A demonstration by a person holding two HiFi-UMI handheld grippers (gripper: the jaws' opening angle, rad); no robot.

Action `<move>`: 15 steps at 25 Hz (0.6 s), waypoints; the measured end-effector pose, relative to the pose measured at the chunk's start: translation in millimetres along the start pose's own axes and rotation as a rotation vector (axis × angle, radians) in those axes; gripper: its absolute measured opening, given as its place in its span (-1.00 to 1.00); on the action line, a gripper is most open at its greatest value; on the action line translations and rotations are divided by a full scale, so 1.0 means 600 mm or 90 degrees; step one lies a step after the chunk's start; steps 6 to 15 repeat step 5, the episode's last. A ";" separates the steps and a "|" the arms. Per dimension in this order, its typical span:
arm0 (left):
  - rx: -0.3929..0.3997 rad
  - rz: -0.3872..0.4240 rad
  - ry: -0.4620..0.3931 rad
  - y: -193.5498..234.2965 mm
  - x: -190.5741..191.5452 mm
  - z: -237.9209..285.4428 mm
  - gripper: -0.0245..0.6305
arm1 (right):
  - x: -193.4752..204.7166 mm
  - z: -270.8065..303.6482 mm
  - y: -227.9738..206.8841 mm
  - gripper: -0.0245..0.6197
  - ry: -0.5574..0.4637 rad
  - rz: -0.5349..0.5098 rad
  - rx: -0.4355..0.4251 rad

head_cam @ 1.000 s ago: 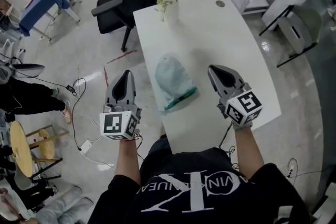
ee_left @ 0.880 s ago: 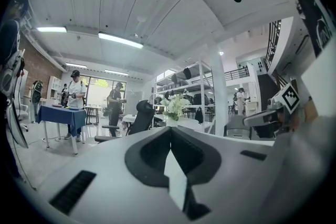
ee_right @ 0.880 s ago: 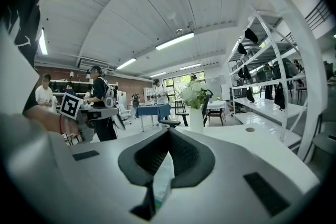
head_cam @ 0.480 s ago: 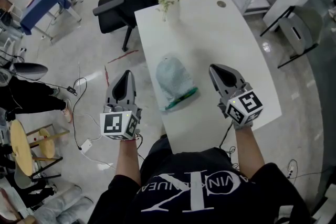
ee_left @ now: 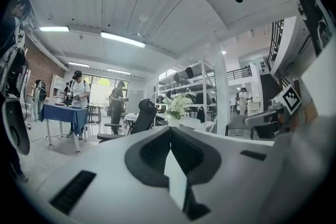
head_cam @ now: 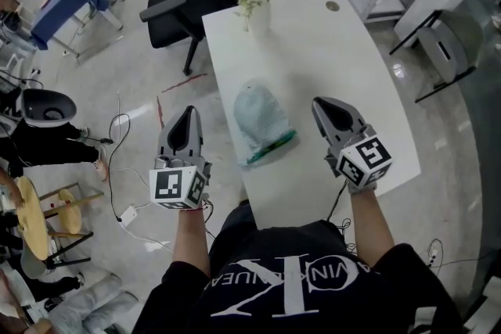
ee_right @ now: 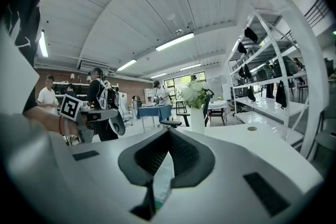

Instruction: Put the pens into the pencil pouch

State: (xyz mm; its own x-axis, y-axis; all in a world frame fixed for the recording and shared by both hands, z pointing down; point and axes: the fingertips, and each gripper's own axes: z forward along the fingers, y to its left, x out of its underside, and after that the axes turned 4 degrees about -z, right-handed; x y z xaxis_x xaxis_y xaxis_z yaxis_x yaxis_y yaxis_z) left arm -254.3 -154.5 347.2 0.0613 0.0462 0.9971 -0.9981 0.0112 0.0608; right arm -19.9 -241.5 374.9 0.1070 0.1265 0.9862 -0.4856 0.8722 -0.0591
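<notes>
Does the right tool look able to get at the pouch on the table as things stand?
Probably yes: the right tool hangs beside the pouch, with only bare table between them; its jaws are shut, so they must open.

The head view looks steeply down on the desk (head_cam: 329, 59); both gripper views look level, sharing the flower vase (ee_right: 197, 120).
</notes>
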 end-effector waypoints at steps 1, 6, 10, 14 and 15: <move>-0.001 0.000 0.000 0.001 0.000 0.000 -0.91 | 0.000 0.001 0.000 -0.90 0.000 0.000 -0.001; -0.003 -0.001 0.003 0.004 0.003 0.003 -0.91 | 0.002 0.005 -0.001 -0.90 0.002 -0.001 -0.004; -0.003 -0.001 0.003 0.004 0.003 0.003 -0.91 | 0.002 0.005 -0.001 -0.90 0.002 -0.001 -0.004; -0.003 -0.001 0.003 0.004 0.003 0.003 -0.91 | 0.002 0.005 -0.001 -0.90 0.002 -0.001 -0.004; -0.003 -0.001 0.003 0.004 0.003 0.003 -0.91 | 0.002 0.005 -0.001 -0.90 0.002 -0.001 -0.004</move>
